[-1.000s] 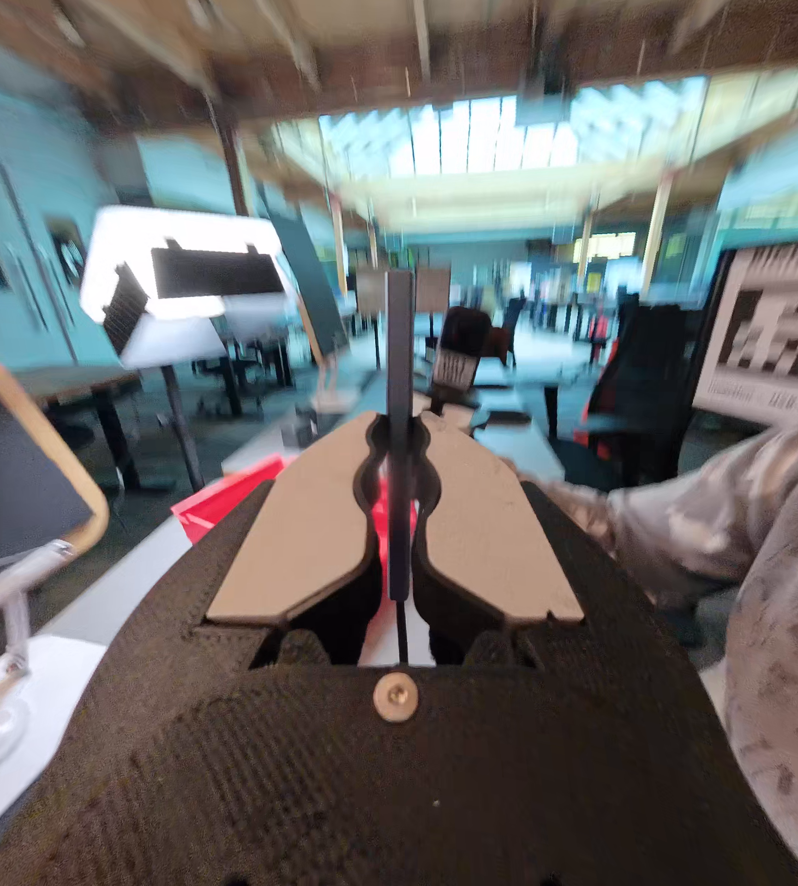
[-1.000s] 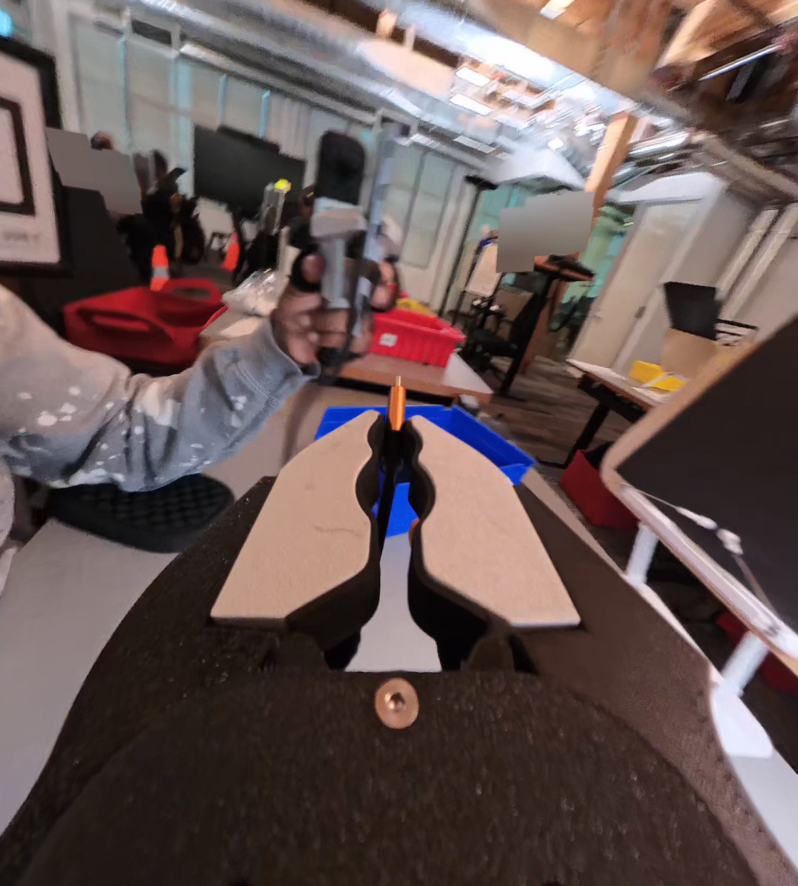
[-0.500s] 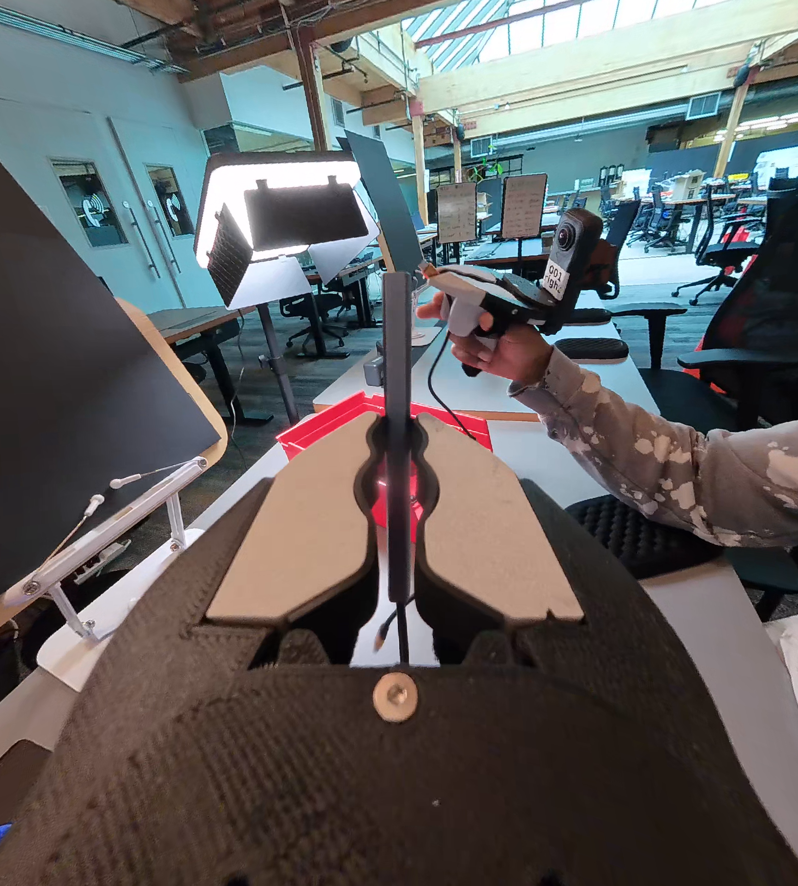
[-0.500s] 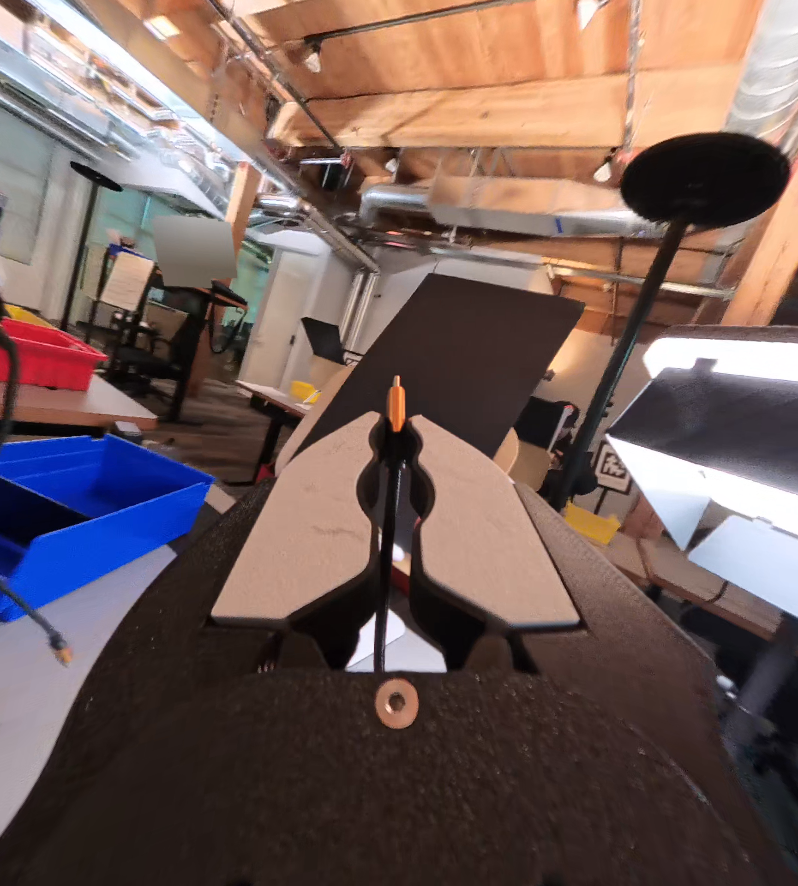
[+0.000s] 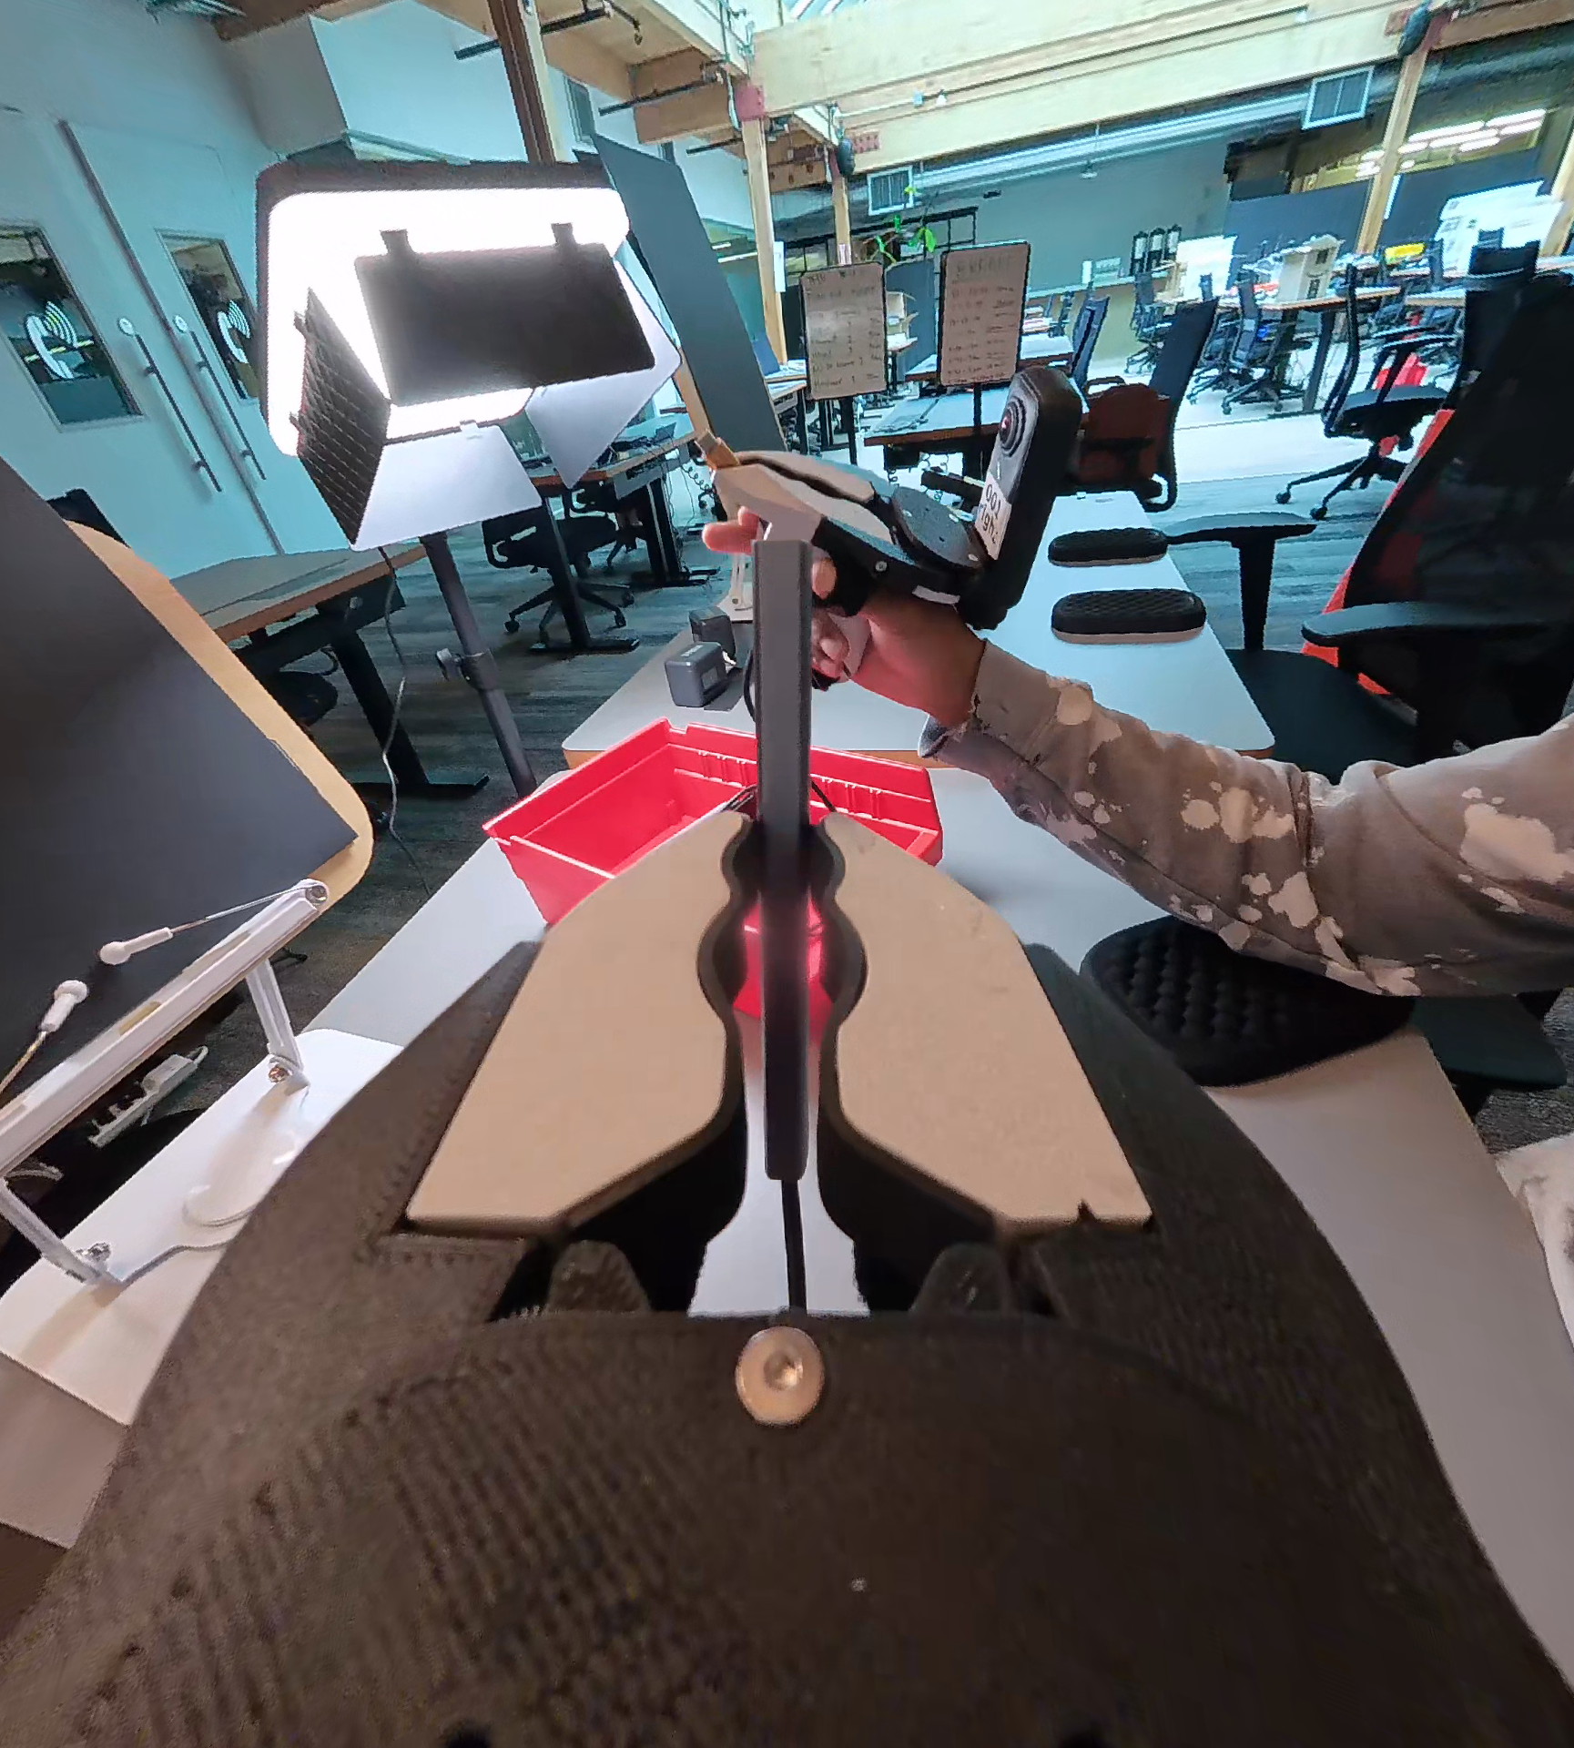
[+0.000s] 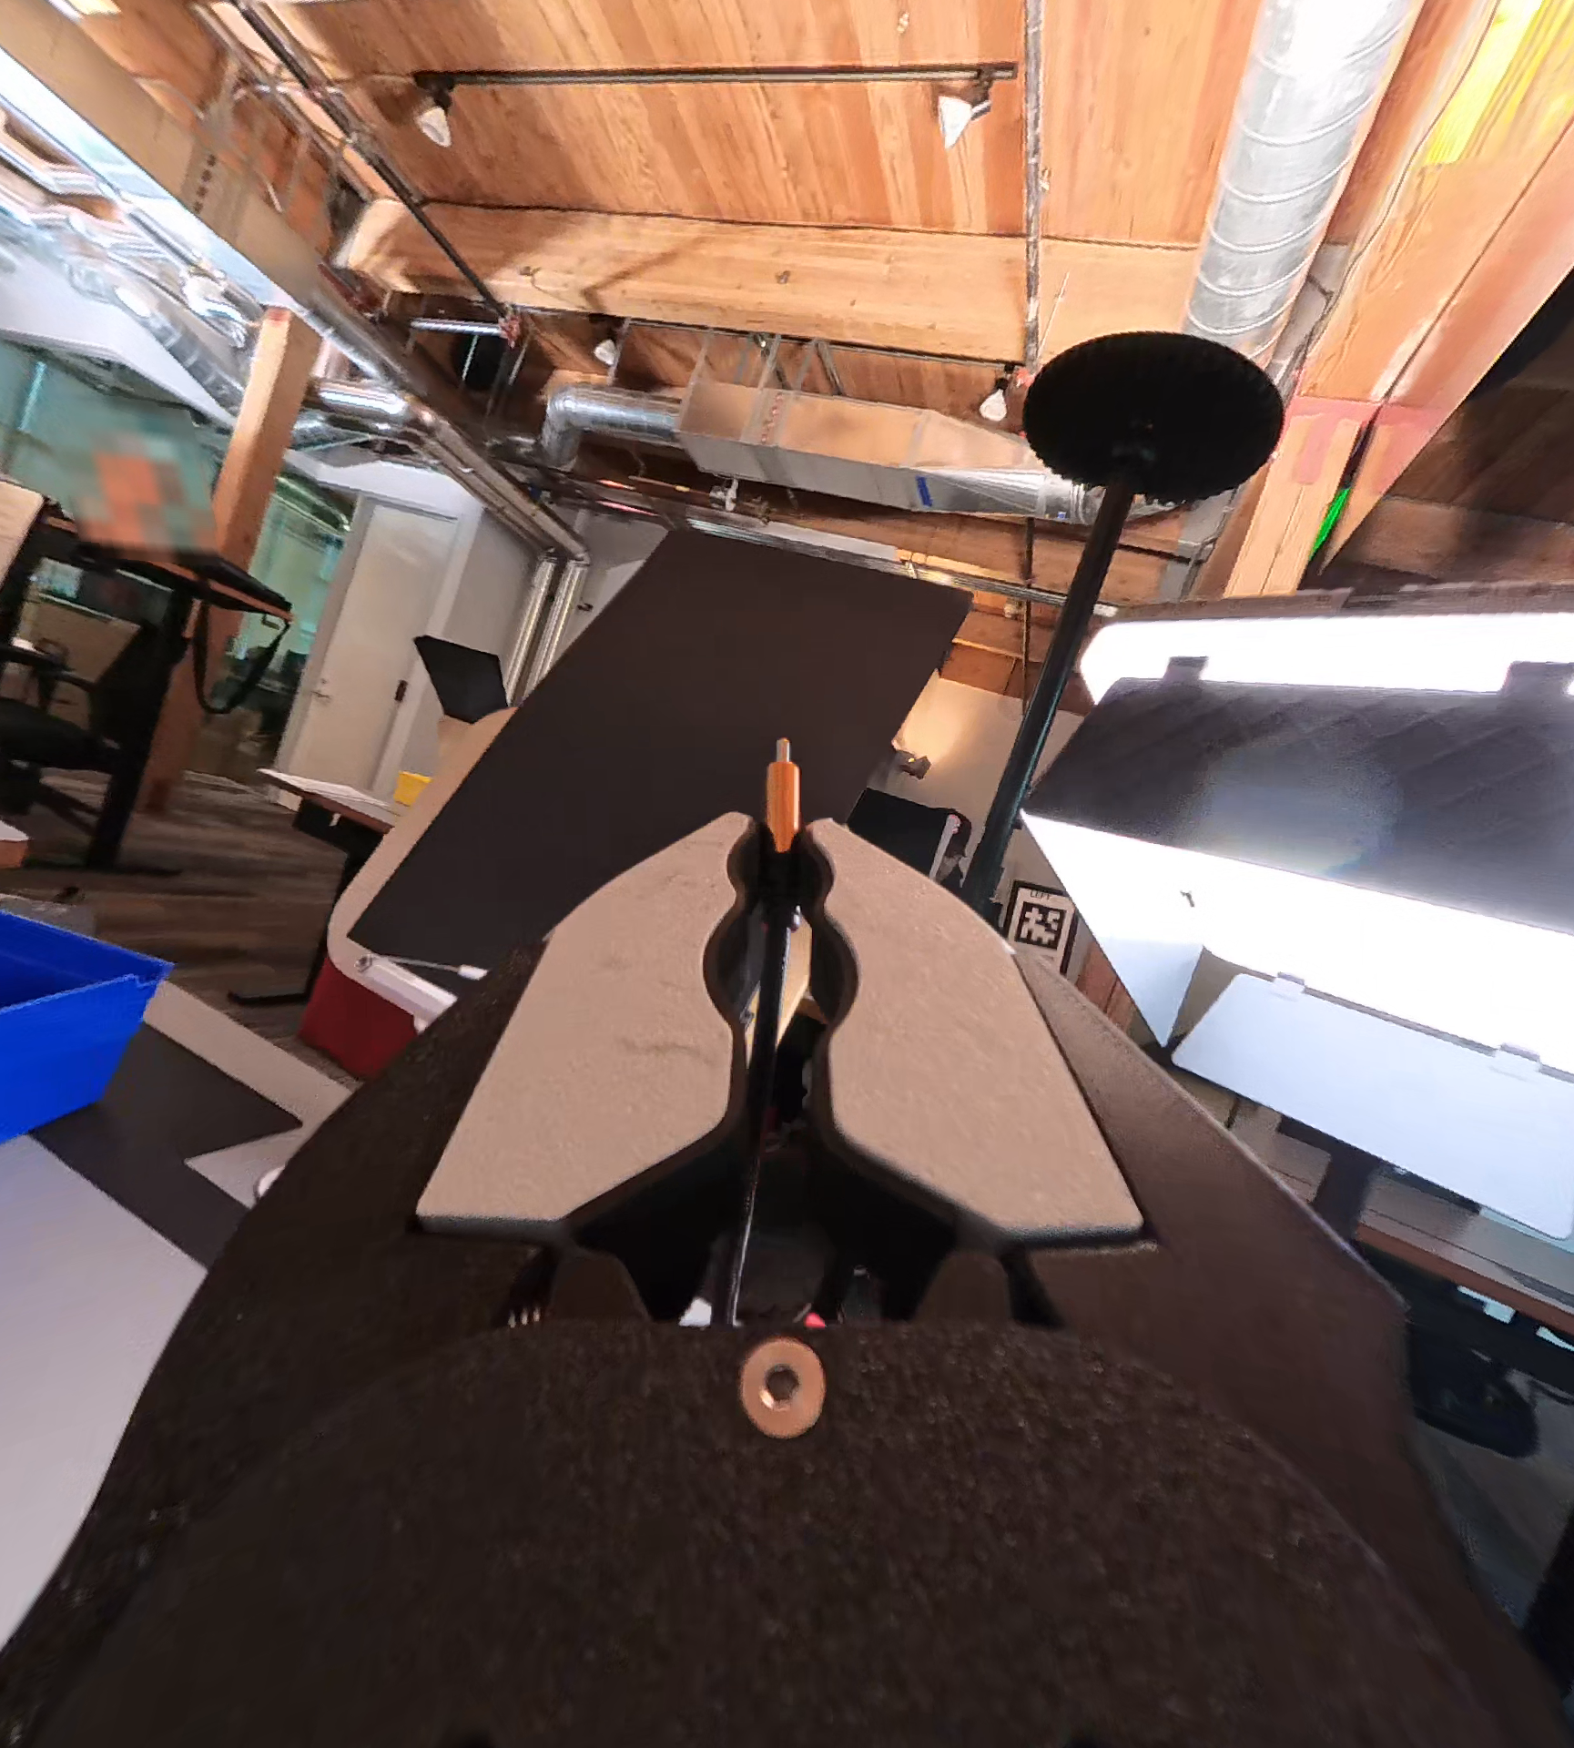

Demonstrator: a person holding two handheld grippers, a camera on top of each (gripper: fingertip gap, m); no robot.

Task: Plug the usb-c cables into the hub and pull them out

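Pinching the grey hub [image 5: 783,757] edge-on, left gripper [image 5: 783,842] jaws tight; its lower cord vanishes under the housing. Right gripper [image 6: 781,837] jaws clamp the usb-c cable [image 6: 769,955], orange plug [image 6: 782,795] protruding, unplugged; cable's run below hidden. Red bin [image 5: 631,804] beyond.

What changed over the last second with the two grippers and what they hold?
The right gripper swung its orange-tipped cable away from the hub, now pointing toward the ceiling. Nothing was let go: the left gripper stays shut on the hub, the right on the cable.
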